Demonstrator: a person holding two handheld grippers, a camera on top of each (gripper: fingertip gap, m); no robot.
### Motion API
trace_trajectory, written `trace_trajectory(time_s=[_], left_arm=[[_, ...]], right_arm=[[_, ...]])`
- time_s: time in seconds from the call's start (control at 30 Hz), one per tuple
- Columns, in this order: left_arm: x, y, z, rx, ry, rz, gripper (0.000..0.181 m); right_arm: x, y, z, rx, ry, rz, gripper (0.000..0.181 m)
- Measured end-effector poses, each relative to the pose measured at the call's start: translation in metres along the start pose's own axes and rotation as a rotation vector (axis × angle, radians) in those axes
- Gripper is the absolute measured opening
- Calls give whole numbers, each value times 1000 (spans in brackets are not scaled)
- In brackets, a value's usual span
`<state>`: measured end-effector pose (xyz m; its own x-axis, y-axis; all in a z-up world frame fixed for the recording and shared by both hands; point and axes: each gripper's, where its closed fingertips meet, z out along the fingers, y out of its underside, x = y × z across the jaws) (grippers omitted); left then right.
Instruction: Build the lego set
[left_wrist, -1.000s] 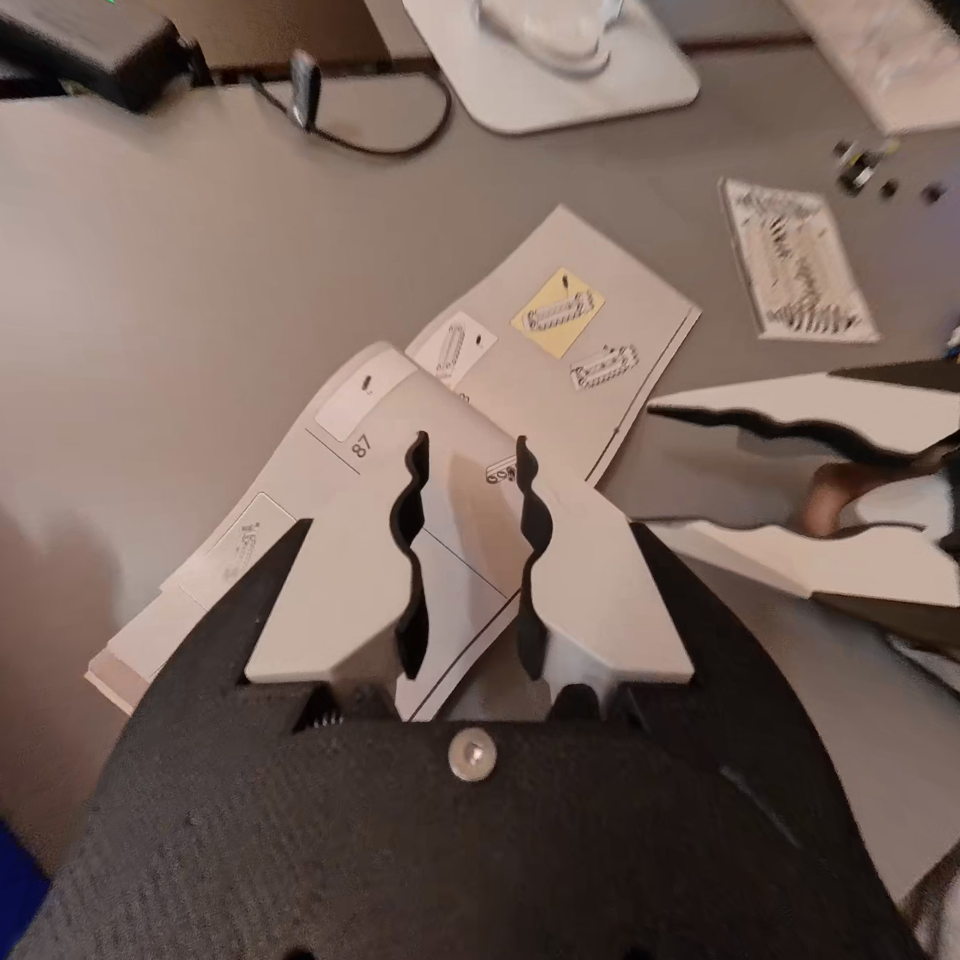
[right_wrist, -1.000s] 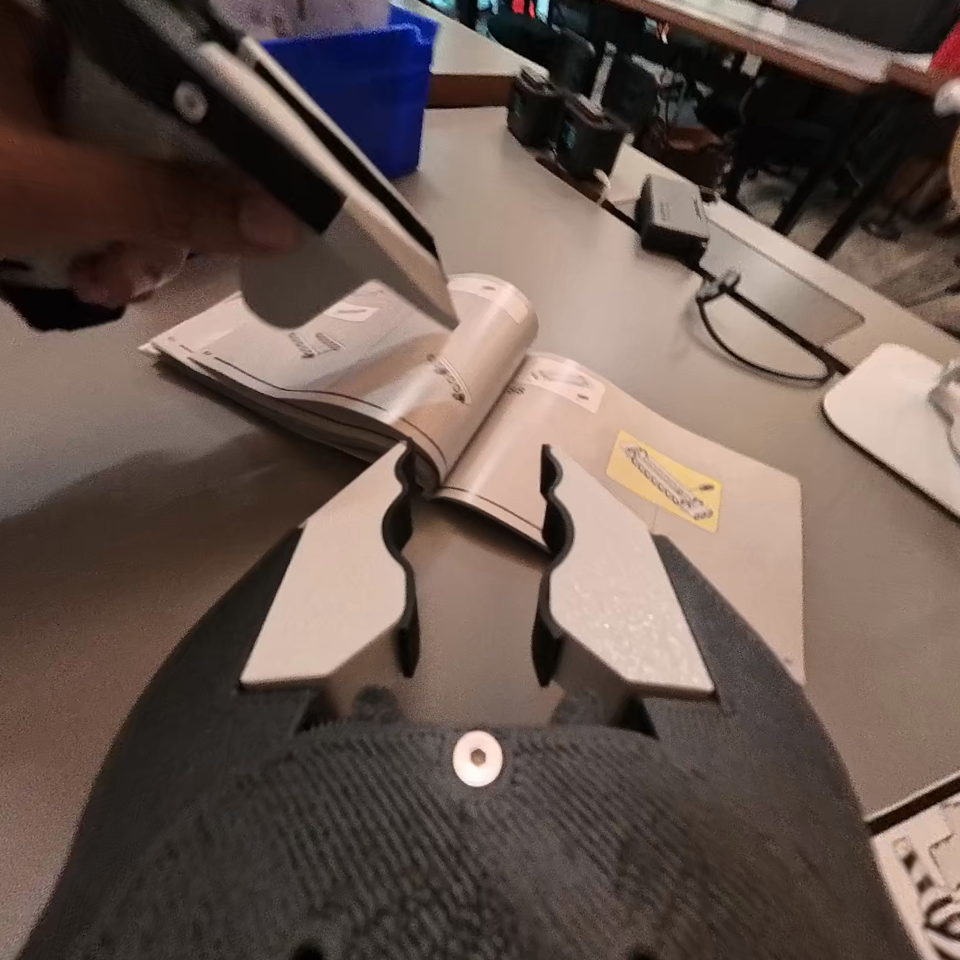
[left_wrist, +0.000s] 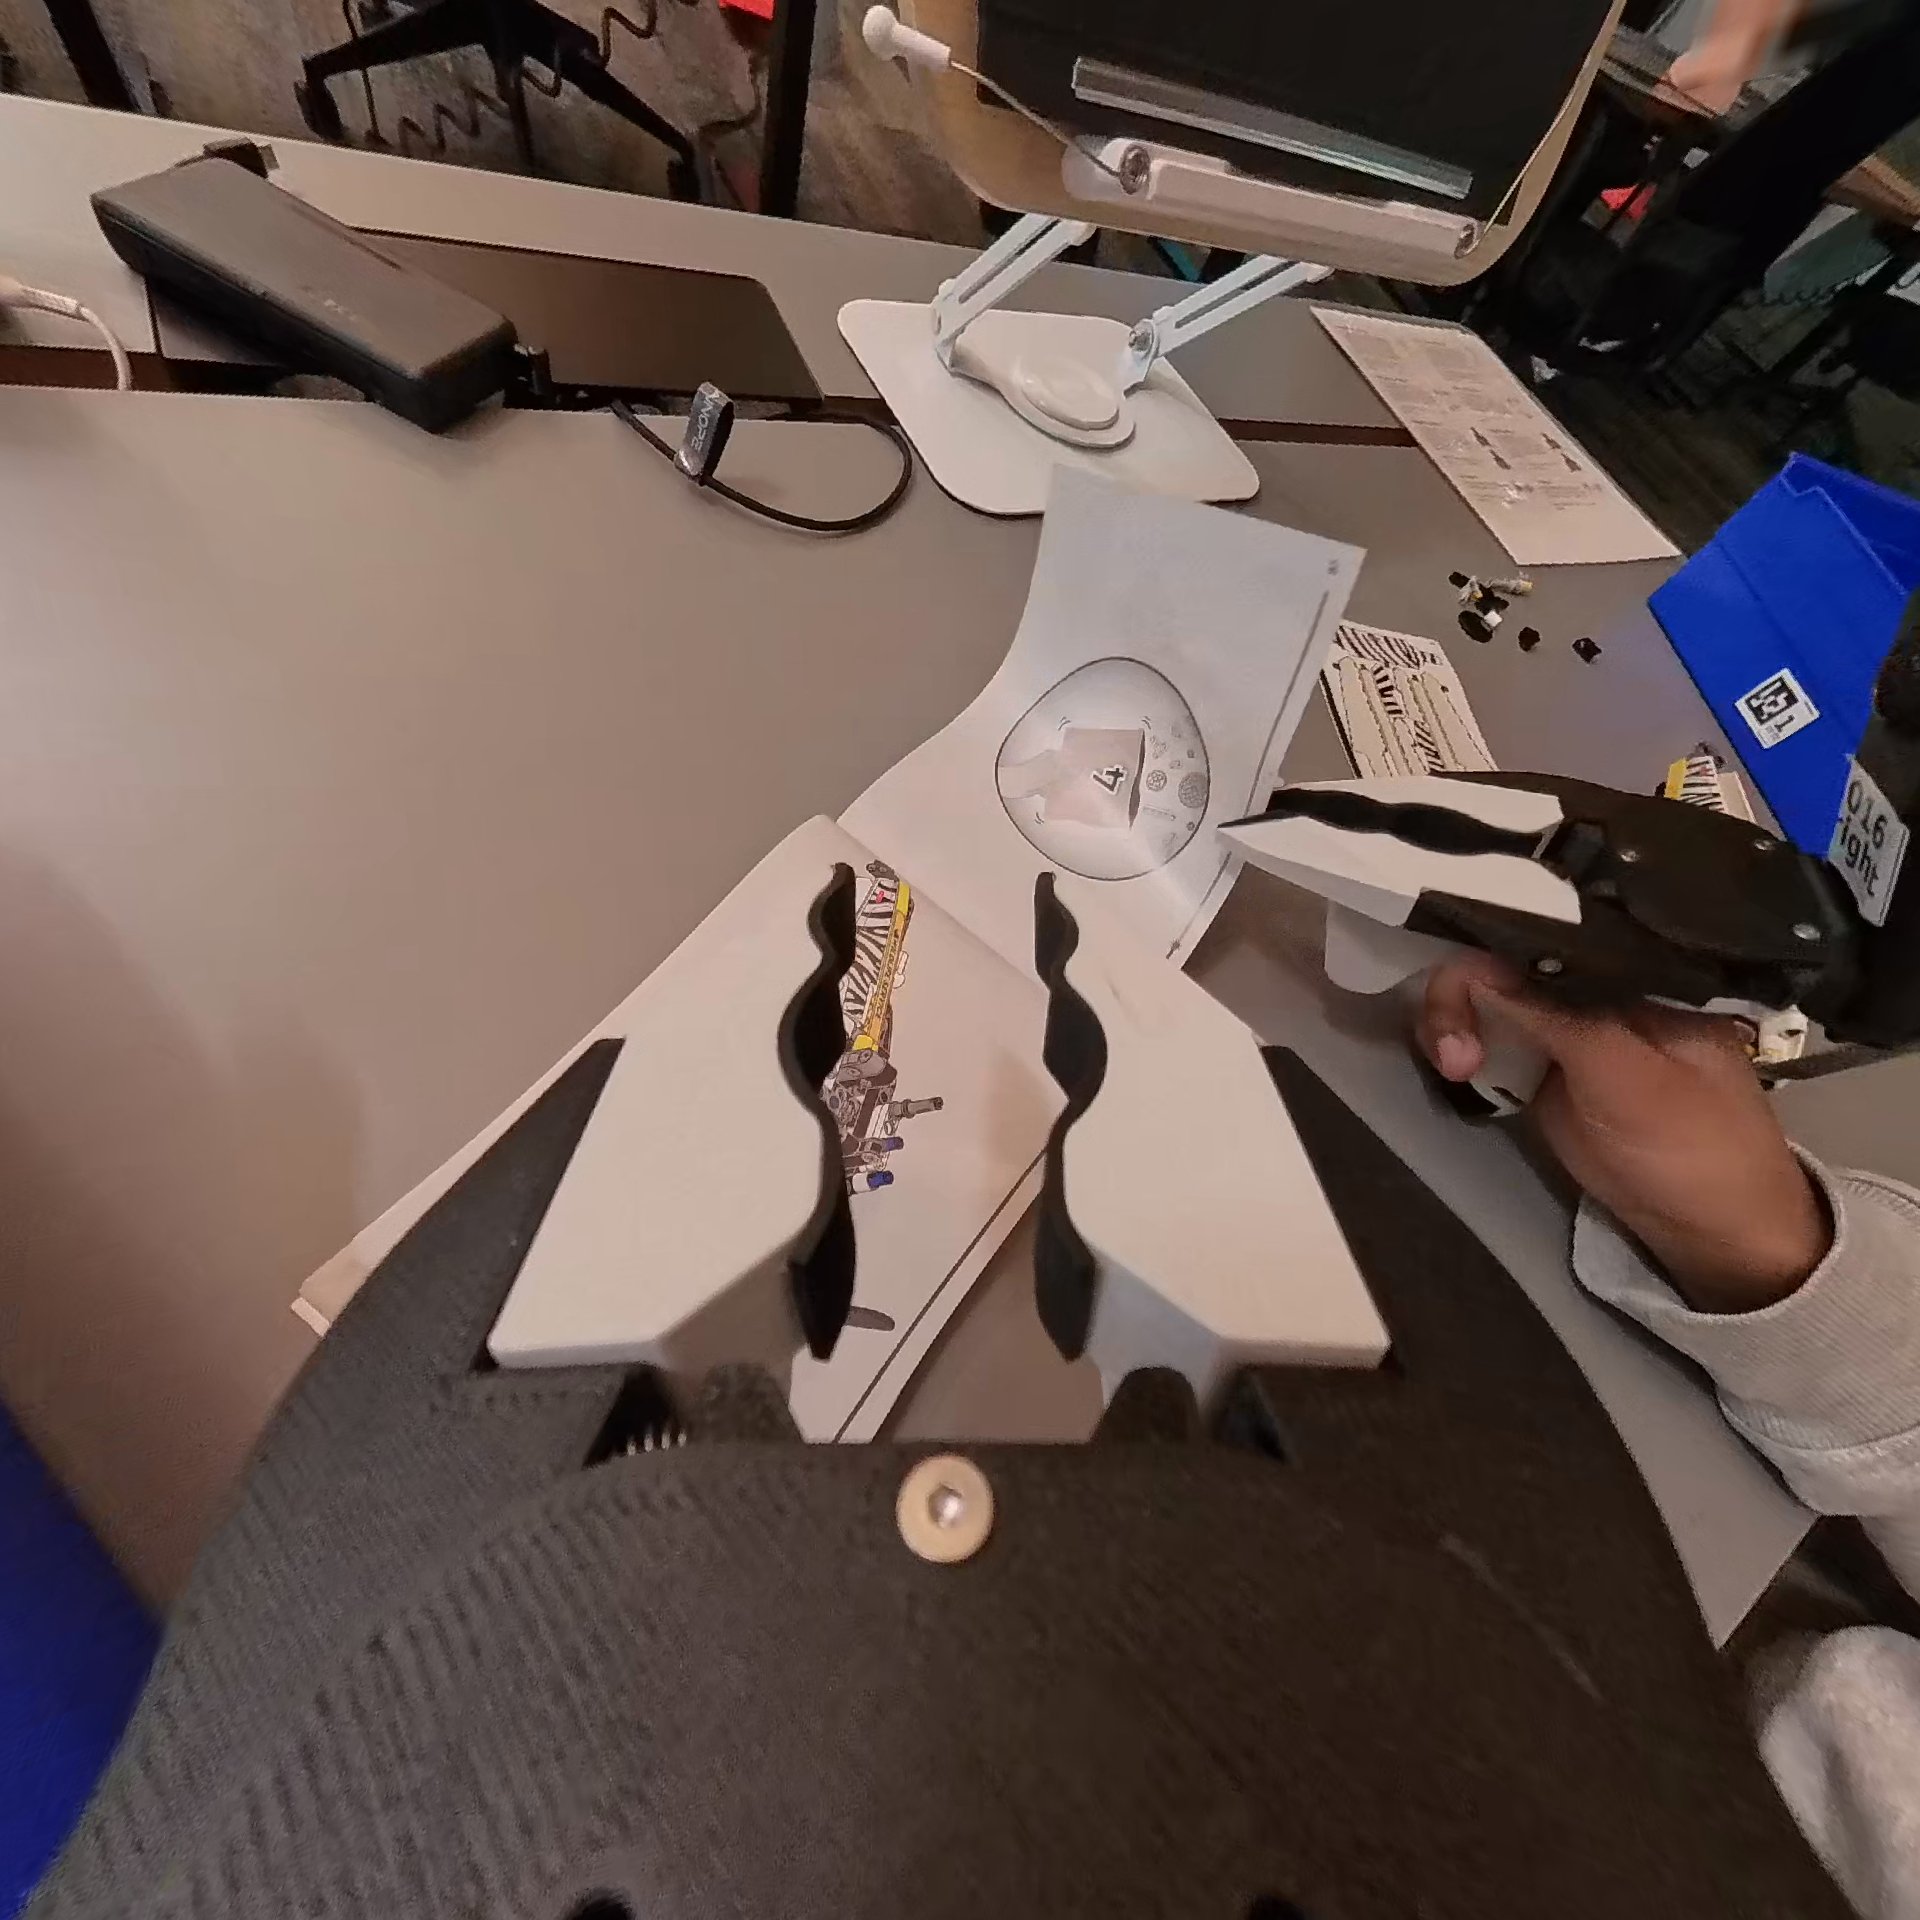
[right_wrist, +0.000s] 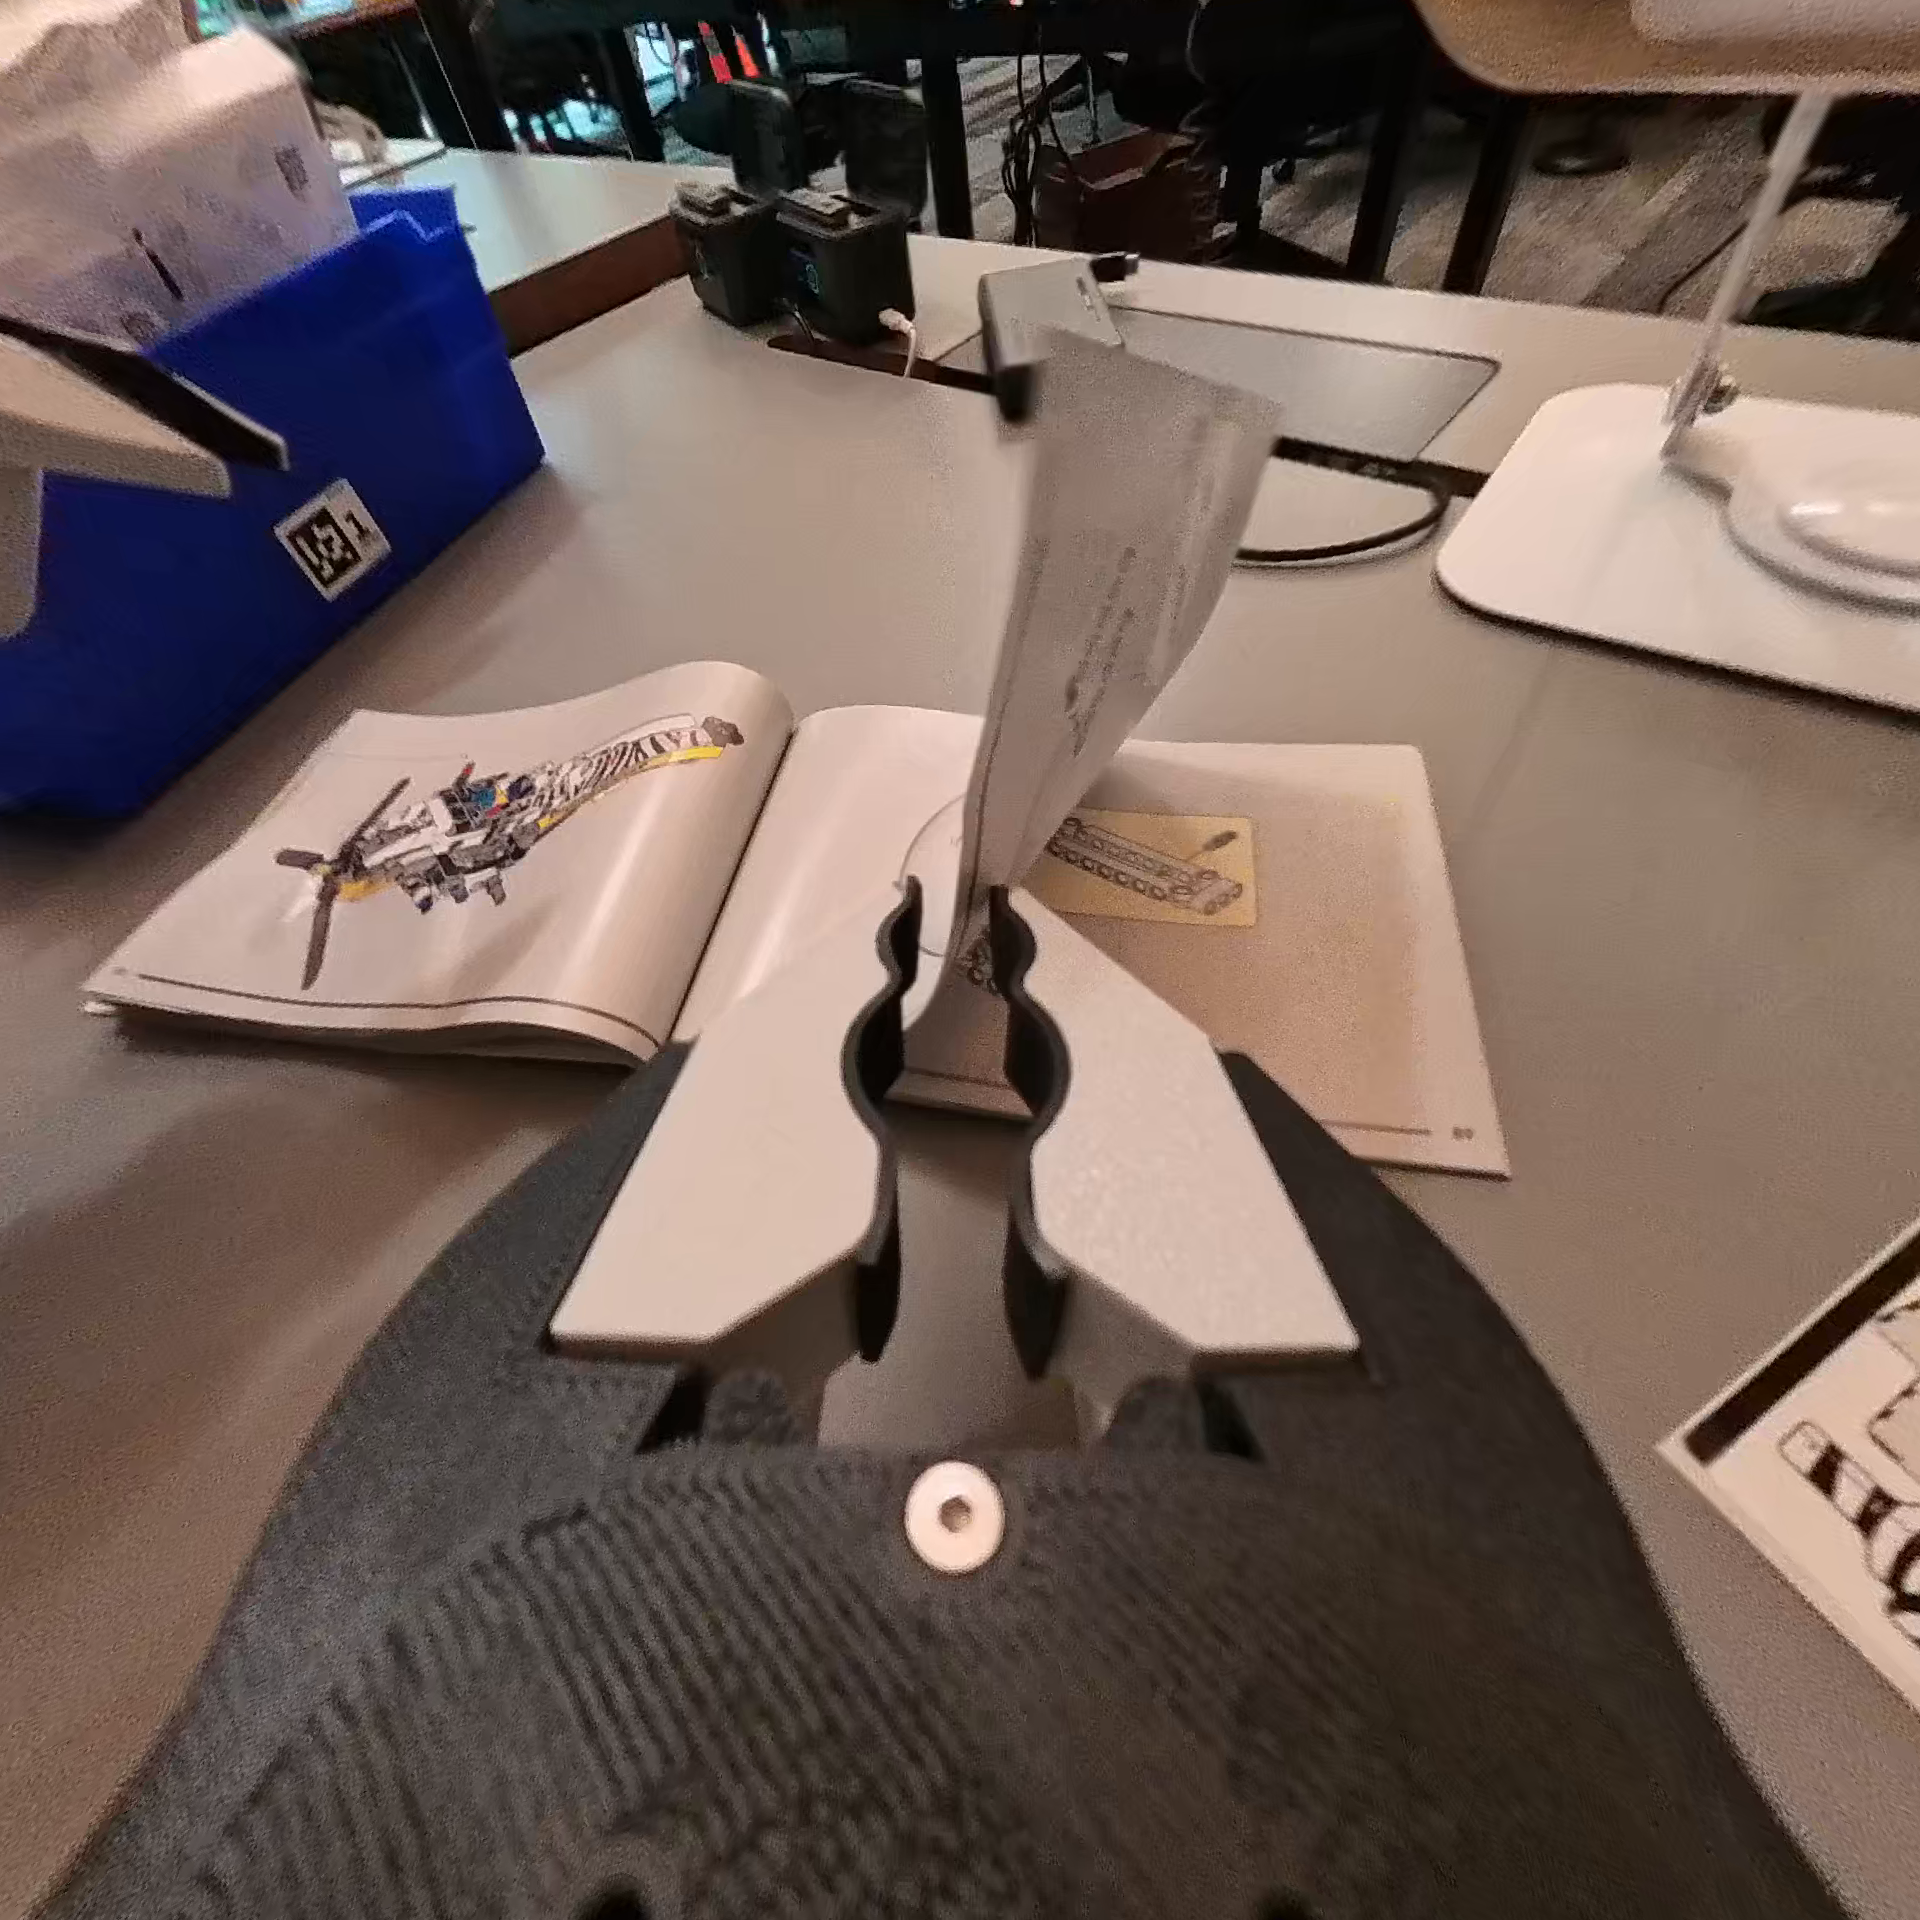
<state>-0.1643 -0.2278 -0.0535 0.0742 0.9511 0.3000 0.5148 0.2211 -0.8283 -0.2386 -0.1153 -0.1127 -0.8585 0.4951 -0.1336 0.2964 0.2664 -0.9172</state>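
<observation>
On the grey desk (right_wrist: 727, 582), a lifted page (right_wrist: 1112, 623) of the instruction booklet (right_wrist: 540, 862) is apparently pinched at the tips of the nearly closed right gripper (right_wrist: 951, 914), while the left gripper (left_wrist: 940, 904) is held apart and empty.

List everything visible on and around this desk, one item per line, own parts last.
instruction booklet: one, white, open flat at desk centre
lifted page: one, grey-white, raised from the booklet, pinched at its lower edge
blue bin: one, blue, beside the booklet
sticker sheet: one, black-and-white striped, beyond the booklet
small loose parts: several, mostly black, near the sticker sheet
monitor stand: one, white, at the far edge
power brick: one, black, far corner, cabled
left tongs: open, above the booklet
right tongs: shut on the lifted page
hand: one, holding the right tongs' handle
</observation>
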Motion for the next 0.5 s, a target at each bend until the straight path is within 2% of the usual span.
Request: trace_trajectory(time_s=[0.13,0.27,0.37,0.5], left_arm=[[1,-2,-2,7,-3,8,33],[4,-8,-7,28,-3,15,34],[7,-18,-15,73,-16,32,34],[6,-33,-28,160,-47,44,35]], right_arm=[[1,-1,-1,8,-25,41,7],[-11,-5,-2,32,-57,-12,1],[-51,-13,-1,86,-167,-70,0],[-120,2,10,34,-281,-283,0]])
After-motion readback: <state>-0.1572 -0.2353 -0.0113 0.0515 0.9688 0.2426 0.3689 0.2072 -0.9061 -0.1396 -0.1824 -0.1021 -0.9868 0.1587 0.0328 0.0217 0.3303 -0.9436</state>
